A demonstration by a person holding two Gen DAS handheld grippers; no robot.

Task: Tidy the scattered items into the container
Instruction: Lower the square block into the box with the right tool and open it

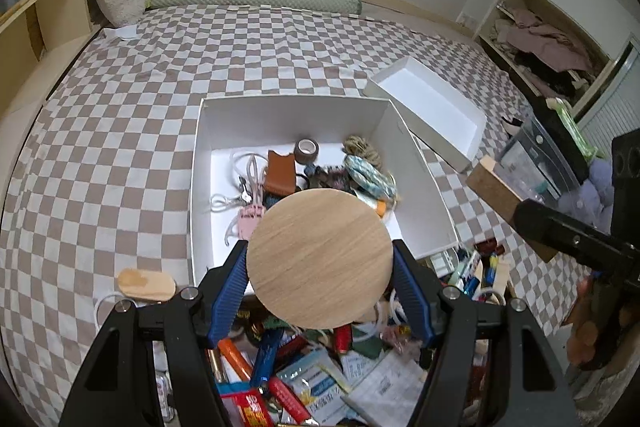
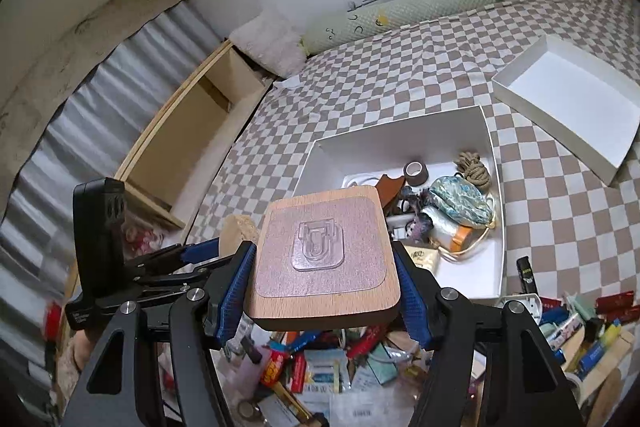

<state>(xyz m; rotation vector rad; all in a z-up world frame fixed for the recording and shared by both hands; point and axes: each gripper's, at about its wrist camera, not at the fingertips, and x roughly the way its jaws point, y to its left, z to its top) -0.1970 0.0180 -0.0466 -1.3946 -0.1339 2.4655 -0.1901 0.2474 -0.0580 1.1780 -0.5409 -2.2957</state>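
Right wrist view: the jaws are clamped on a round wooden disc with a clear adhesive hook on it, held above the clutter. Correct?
Not quite. In the right wrist view the right gripper holds a square wooden plaque with rounded corners, clear adhesive hook on it. The round wooden disc is in the left gripper.

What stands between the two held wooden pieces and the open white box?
Nothing visible. The round wooden disc in the left gripper and the square wooden block in the right gripper face the lidless box.
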